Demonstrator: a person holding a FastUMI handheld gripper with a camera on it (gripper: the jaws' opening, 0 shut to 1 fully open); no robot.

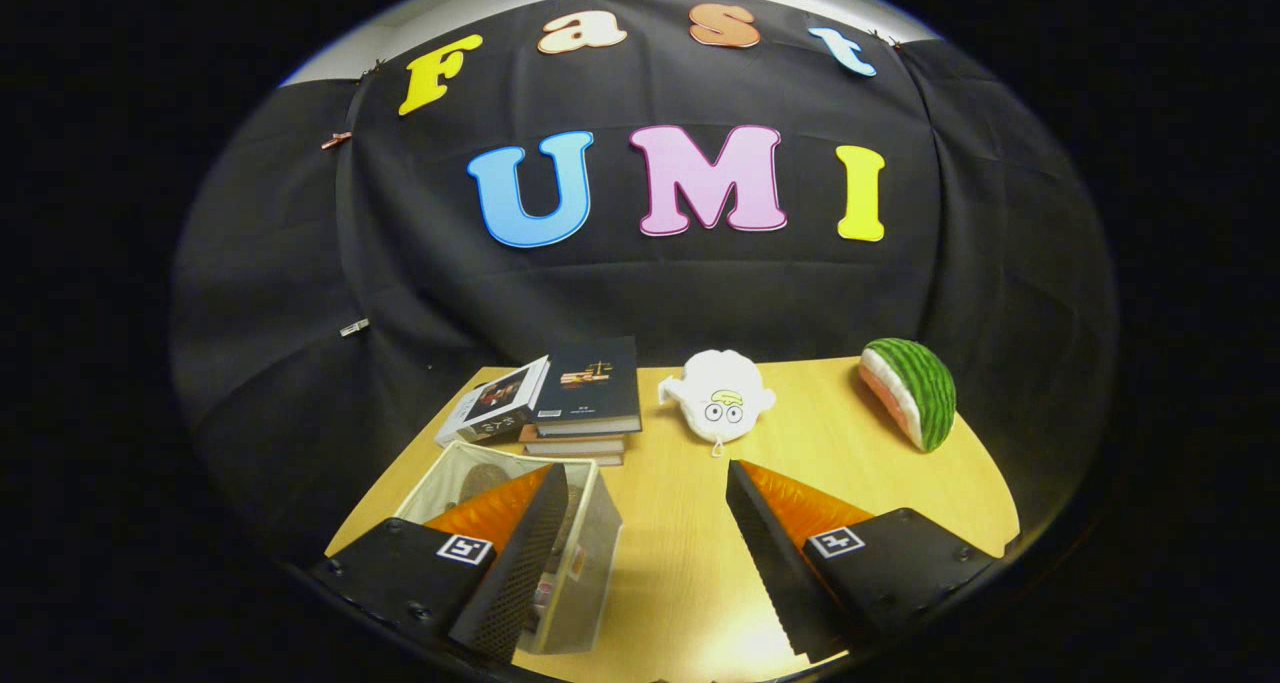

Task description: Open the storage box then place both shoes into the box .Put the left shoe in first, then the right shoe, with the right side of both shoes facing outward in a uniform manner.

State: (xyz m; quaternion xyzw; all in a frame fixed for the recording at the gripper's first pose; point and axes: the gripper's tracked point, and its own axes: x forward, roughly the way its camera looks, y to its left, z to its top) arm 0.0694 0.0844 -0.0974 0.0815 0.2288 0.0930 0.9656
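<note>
The hand-held gripper (645, 483) gapes wide, holding nothing, beside the clear storage box (585, 563) with dim contents.

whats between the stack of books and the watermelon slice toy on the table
In the gripper view, a white plush toy with a cartoon face lies on the table between the book stack and the watermelon toy, beyond the open gripper.

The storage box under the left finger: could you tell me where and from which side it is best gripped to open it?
Probably at the near top rim of the clear storage box, coming from above. I cannot make out a lid or handle; the top edge is the only thin part offered. The hand-held gripper is open, holding nothing, with one finger overlapping the box and bare wooden table between the fingers.
</note>
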